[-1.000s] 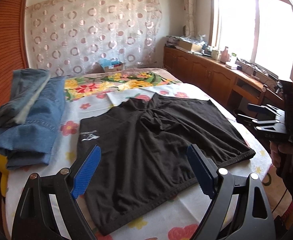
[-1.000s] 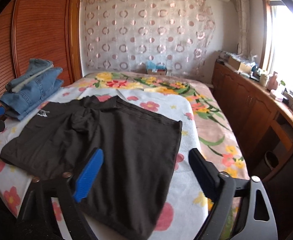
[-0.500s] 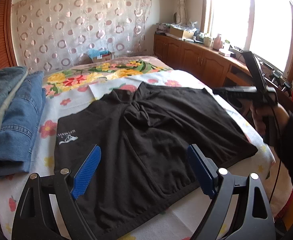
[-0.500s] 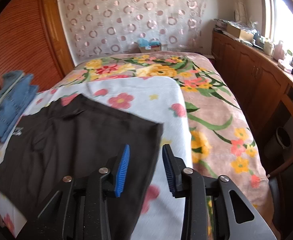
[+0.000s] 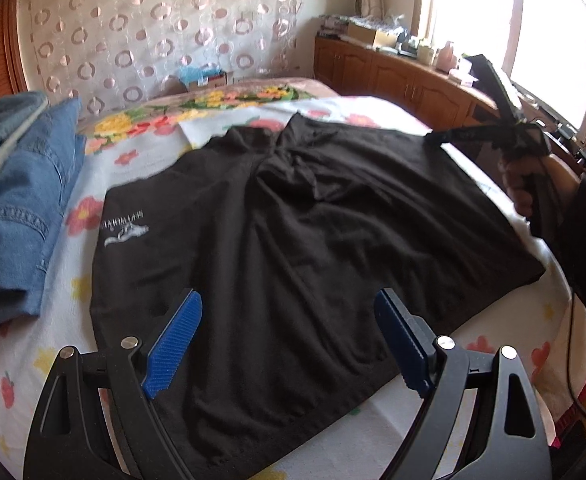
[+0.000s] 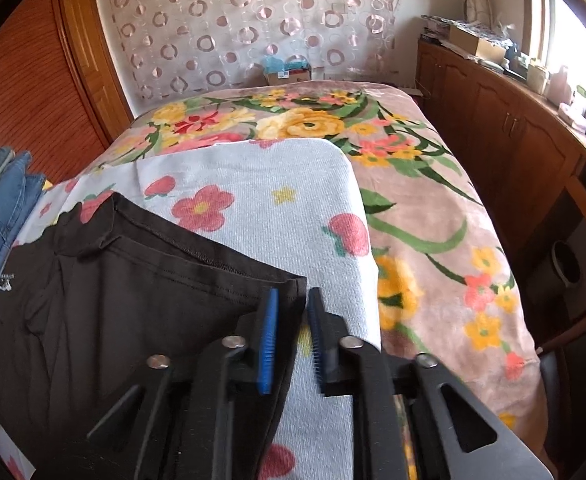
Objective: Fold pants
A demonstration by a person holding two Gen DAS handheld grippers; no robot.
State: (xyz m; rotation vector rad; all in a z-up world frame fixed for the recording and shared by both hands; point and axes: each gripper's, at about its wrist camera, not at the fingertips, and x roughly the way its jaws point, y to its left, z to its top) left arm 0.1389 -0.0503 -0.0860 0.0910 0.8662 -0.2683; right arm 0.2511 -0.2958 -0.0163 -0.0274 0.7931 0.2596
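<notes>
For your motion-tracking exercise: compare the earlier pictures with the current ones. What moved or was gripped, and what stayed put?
The right gripper went forward to the far right corner of the black pants and narrowed from wide open to nearly shut around the corner hem. The left gripper came closer over the near edge, jaws still wide open. The pants and the jeans stayed where they lay.

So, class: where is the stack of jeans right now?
The jeans lie at the left edge of the bed in the left wrist view, just left of the black pants, on the flowered towel.
</notes>
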